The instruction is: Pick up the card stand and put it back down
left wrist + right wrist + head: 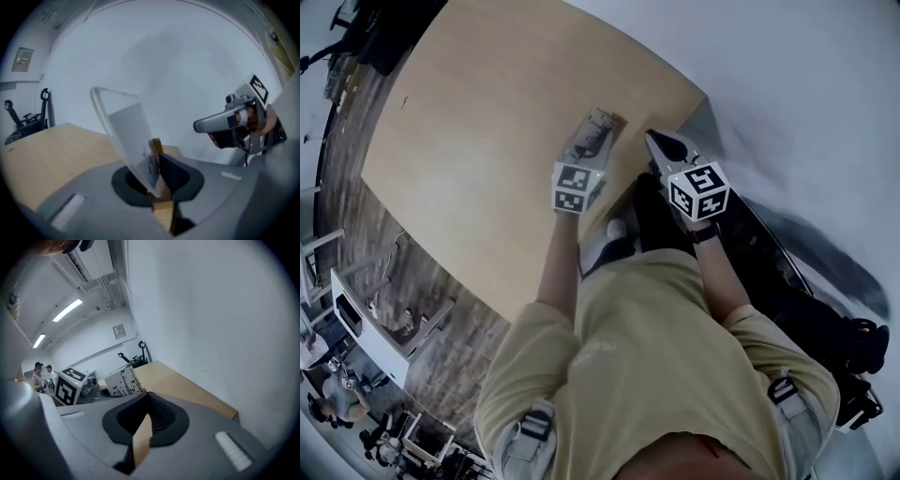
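Observation:
The card stand is a clear plastic holder with a white printed card in it, over the far right part of the wooden table. My left gripper is shut on its lower edge; in the left gripper view the stand leans left out of the jaws. I cannot tell whether its base touches the table. My right gripper hovers just right of the stand, by the table's corner, shut with nothing in it. The right gripper view shows the stand to its left.
A white wall runs right behind the table's far edge. The table stretches bare to the left. Office chairs stand beyond its far end, and people are in the background.

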